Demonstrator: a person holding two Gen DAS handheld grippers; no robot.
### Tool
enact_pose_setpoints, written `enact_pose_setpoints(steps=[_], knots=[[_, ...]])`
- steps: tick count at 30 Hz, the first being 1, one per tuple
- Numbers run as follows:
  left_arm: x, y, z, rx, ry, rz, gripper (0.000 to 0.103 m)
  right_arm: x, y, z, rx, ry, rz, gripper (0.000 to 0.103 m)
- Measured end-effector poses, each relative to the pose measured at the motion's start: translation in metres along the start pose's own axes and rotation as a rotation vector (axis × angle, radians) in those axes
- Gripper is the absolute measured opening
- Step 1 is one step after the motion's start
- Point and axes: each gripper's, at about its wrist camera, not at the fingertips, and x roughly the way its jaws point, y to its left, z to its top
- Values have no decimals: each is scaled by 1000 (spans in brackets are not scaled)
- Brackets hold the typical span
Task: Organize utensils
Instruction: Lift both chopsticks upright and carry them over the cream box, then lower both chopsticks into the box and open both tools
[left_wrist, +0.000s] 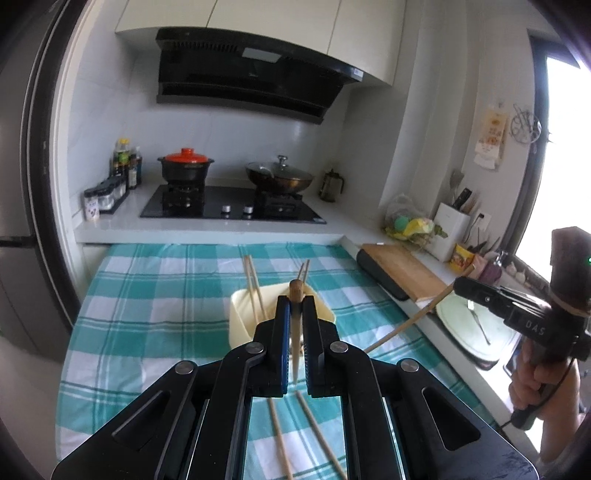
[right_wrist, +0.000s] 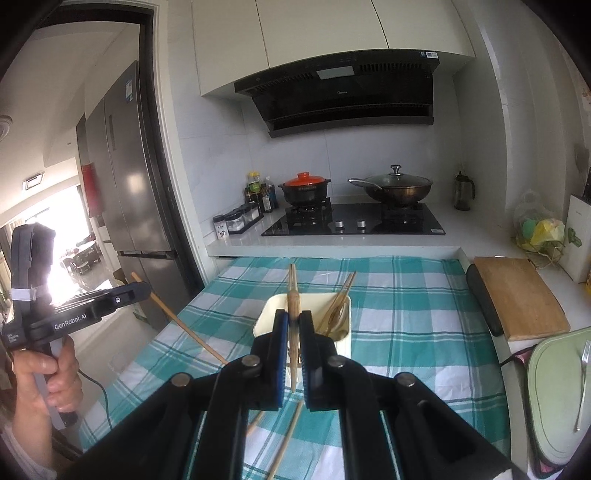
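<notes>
The surface (left_wrist: 147, 295) in this kitchen is spread with a teal-and-white checked cloth, and near its middle sits a cream rectangular plastic holder (left_wrist: 242, 317) with several bamboo chopsticks (left_wrist: 253, 284) already leaning in it. More loose bamboo chopsticks (left_wrist: 280, 435) lie on the cloth at the near edge.

The left claw (left_wrist: 295, 314) is pinched nearly shut on a single wooden chopstick (left_wrist: 295, 291); the right claw (right_wrist: 293, 332) is likewise clamped almost closed on a second wooden chopstick (right_wrist: 293, 301). Both are held up in the air above the cloth, on the near side of the holder.

From the neighbouring views each stick's long axis runs on a slant: the thick butt end sticks up and away past the claw, and the thin tip drops down towards the cloth. The left-hand stick (right_wrist: 177, 321) slopes down to the right as the right camera sees it; the right-hand stick (left_wrist: 406, 325) slopes down to the left in the left camera.

To my eye the step is carrying these two over to the holder. It would go best by bringing each claw over the opening, tipping the stick steeper so the thin tip enters first, and aiming for the gap beside those already inside. Releasing only once the tip is well within the walls should stop it from bouncing out or knocking the light holder over. Going one at a time would keep the two sticks from crossing.
</notes>
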Motion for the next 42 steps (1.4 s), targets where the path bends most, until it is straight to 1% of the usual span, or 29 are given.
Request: enact_pose_setpoints(steps=[4, 6, 8, 10, 12, 14, 19, 21, 24, 28, 29, 30, 31, 32, 33, 34, 35, 36, 37, 38, 40, 42], knots=[[7, -7, 32, 30, -50, 7, 4, 4, 3, 31, -26, -42, -8, 7], [15, -9, 44, 43, -60, 23, 4, 10, 5, 48, -43, -61, -14, 7], [31, -10, 54, 59, -51, 42, 4, 21, 5, 62, -55, -68, -25, 7], [52, -9, 60, 71, -18, 56, 4, 39, 4, 72, -67, -53, -31, 7], [77, -6, 63, 78, 44, 63, 4, 61, 1, 78, -72, -14, -32, 7], [102, -2, 63, 75, 118, 61, 4, 87, -3, 79, -64, 43, -21, 7], [163, 14, 52, 34, 286, 39, 4, 161, -15, 75, -37, 240, 21, 7], [179, 18, 46, 21, 320, 44, 4, 191, -20, 72, -27, 319, 33, 6], [202, 25, 37, 5, 351, 57, 4, 232, -30, 67, 4, 397, 40, 7], [220, 29, 33, -8, 365, 69, 6, 267, -41, 56, 43, 428, 27, 8], [223, 29, 32, -11, 362, 79, 10, 275, -45, 54, 60, 432, 29, 8], [226, 31, 32, -17, 360, 79, 17, 281, -48, 53, 81, 431, 36, 9], [229, 32, 34, -25, 357, 81, 41, 287, -50, 53, 100, 431, 48, 9], [228, 33, 34, -34, 344, 89, 62, 292, -53, 53, 113, 429, 57, 9], [222, 35, 34, -41, 318, 108, 67, 293, -55, 53, 127, 417, 61, 18], [218, 37, 35, -40, 304, 113, 71, 293, -57, 54, 136, 402, 62, 29], [212, 38, 35, -35, 300, 112, 72, 291, -58, 55, 142, 382, 56, 36], [205, 39, 34, -30, 297, 113, 72, 285, -58, 56, 145, 361, 54, 48], [199, 40, 33, -24, 293, 120, 74, 277, -58, 57, 140, 334, 50, 50], [191, 41, 30, -14, 285, 131, 79, 268, -57, 57, 123, 311, 40, 50], [173, 40, 23, 12, 276, 156, 85, 250, -52, 56, 61, 281, 2, 50], [152, 38, 9, 41, 272, 175, 87, 227, -45, 50, -1, 257, -29, 51]])
